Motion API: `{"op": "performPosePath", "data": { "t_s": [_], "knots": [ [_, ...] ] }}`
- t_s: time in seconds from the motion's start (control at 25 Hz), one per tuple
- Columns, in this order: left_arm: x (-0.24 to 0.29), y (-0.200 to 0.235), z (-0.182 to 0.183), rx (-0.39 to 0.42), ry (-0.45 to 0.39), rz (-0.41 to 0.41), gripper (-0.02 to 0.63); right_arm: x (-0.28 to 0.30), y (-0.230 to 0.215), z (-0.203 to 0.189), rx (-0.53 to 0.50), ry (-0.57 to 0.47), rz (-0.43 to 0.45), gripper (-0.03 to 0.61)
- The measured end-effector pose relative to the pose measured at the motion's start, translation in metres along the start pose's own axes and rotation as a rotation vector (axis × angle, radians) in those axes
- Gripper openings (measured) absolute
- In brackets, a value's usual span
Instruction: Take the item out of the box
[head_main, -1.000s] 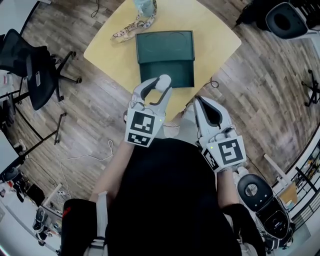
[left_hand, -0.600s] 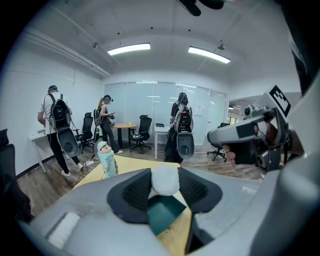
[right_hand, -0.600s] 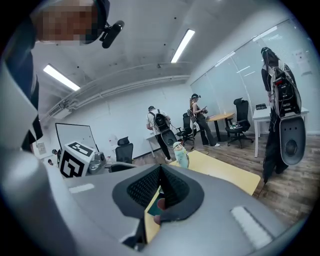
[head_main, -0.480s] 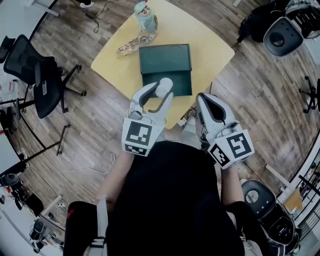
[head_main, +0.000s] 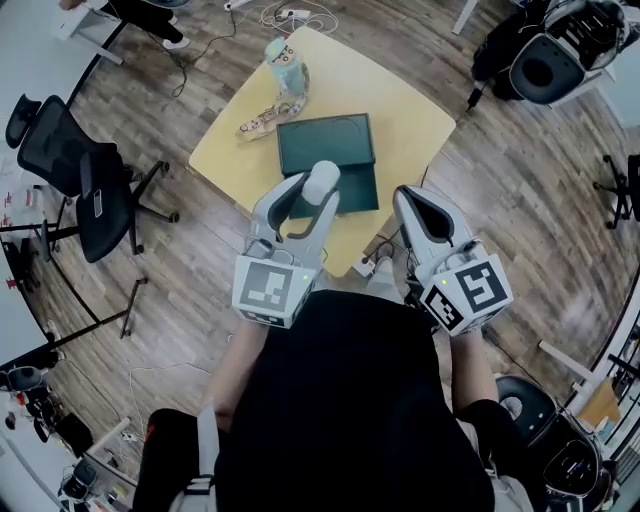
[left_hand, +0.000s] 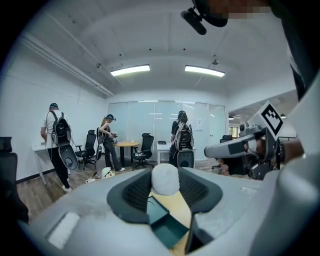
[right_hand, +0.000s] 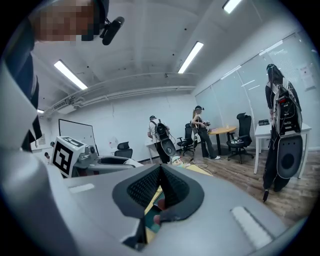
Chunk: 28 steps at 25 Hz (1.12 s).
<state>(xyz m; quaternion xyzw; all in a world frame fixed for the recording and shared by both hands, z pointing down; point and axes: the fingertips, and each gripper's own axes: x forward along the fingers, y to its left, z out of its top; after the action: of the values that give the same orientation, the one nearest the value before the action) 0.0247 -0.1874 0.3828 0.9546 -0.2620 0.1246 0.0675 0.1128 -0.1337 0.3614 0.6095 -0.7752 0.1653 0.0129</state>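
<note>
Head view: the left hand-held gripper (head_main: 314, 192) is closed on a white rounded item (head_main: 323, 180) pinched at its tips, above the near edge of a dark green open box (head_main: 325, 145). The box lies on a yellow square bench (head_main: 400, 110), well apart from the item now held above it. The right hand-held gripper (head_main: 408, 197) hangs just beside the left one, jaws together and empty. At the far edge of the bench stand a pale cartoon toy figure (head_main: 285, 62) and a patterned curved strip (head_main: 265, 118).

Left gripper view: the left hand-held gripper (left_hand: 165, 186) has both dark pads pressed against the white rounded item (left_hand: 165, 176). Below it show the green box (left_hand: 167, 227) and the yellow bench (left_hand: 179, 204).

Right gripper view: the right hand-held gripper (right_hand: 161, 172) has its ribbed pads meeting at the tips with nothing between them.
</note>
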Motion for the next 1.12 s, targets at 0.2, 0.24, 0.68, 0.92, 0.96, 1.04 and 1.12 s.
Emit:
{"op": "performPosePath", "data": {
  "t_s": [0.2, 0.24, 0.68, 0.92, 0.96, 1.04, 1.12],
  "knots": [
    [-0.004, 0.005, 0.021, 0.014, -0.049, 0.023, 0.173, -0.002, -0.005, 0.018, -0.018, -0.033, -0.008, 0.003],
    [-0.004, 0.006, 0.026, 0.017, -0.064, 0.028, 0.173, -0.003, -0.005, 0.022, -0.022, -0.04, -0.009, 0.003],
    [-0.02, 0.004, 0.071, 0.065, -0.19, 0.032, 0.173, 0.002, 0.008, 0.054, -0.038, -0.111, 0.02, 0.003],
    [-0.035, 0.006, 0.095, 0.085, -0.263, 0.052, 0.173, 0.001, 0.02, 0.078, -0.056, -0.169, 0.034, 0.003],
    [-0.036, 0.006, 0.099, 0.088, -0.271, 0.052, 0.173, 0.002, 0.022, 0.082, -0.059, -0.177, 0.037, 0.003],
    [-0.039, 0.007, 0.104, 0.096, -0.287, 0.051, 0.173, 0.002, 0.025, 0.088, -0.066, -0.191, 0.042, 0.003],
    [-0.041, 0.006, 0.109, 0.102, -0.305, 0.05, 0.173, 0.001, 0.028, 0.091, -0.073, -0.199, 0.047, 0.003]
  ]
}}
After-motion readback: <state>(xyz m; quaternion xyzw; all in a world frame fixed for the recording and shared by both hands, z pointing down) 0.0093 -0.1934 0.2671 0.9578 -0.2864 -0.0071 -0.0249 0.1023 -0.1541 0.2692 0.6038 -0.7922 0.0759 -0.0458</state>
